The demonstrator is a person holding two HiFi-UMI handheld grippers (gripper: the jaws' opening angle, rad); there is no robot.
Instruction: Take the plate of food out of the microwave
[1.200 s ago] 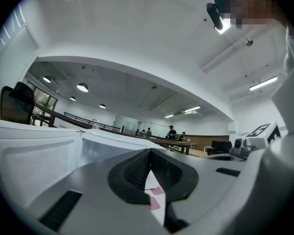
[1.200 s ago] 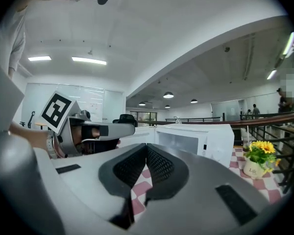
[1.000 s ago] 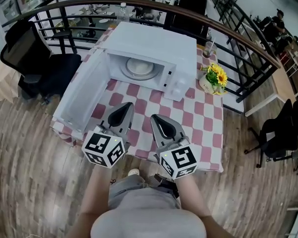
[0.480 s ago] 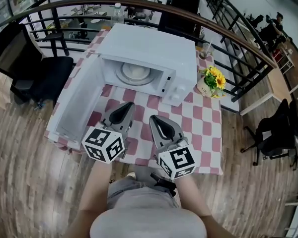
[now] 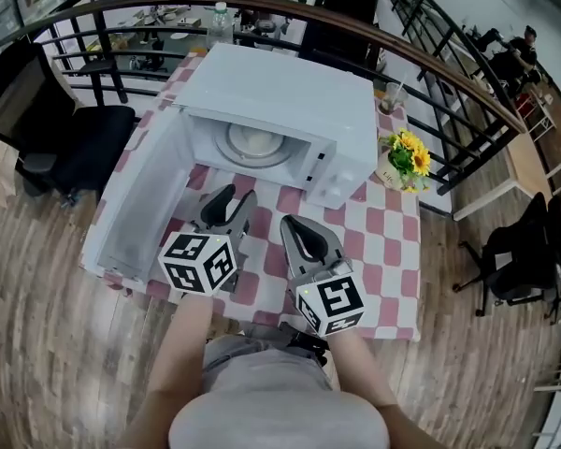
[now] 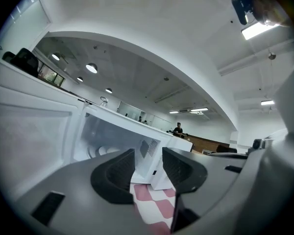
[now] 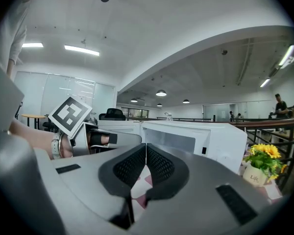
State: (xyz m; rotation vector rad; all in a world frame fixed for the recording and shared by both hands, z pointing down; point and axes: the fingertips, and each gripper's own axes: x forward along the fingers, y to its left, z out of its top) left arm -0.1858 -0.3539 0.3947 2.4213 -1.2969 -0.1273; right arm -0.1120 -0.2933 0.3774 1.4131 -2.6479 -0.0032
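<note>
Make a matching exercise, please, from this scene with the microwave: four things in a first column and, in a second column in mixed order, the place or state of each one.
Column 1
1. microwave door
2. plate
3. yellow flowers
4. right gripper

Column 2
a. jaws together, nothing between them
b. inside the microwave
c. swung open to the left
d. on the table, to the right of the microwave

Pairs: 1-c, 2-b, 3-d, 4-a
</note>
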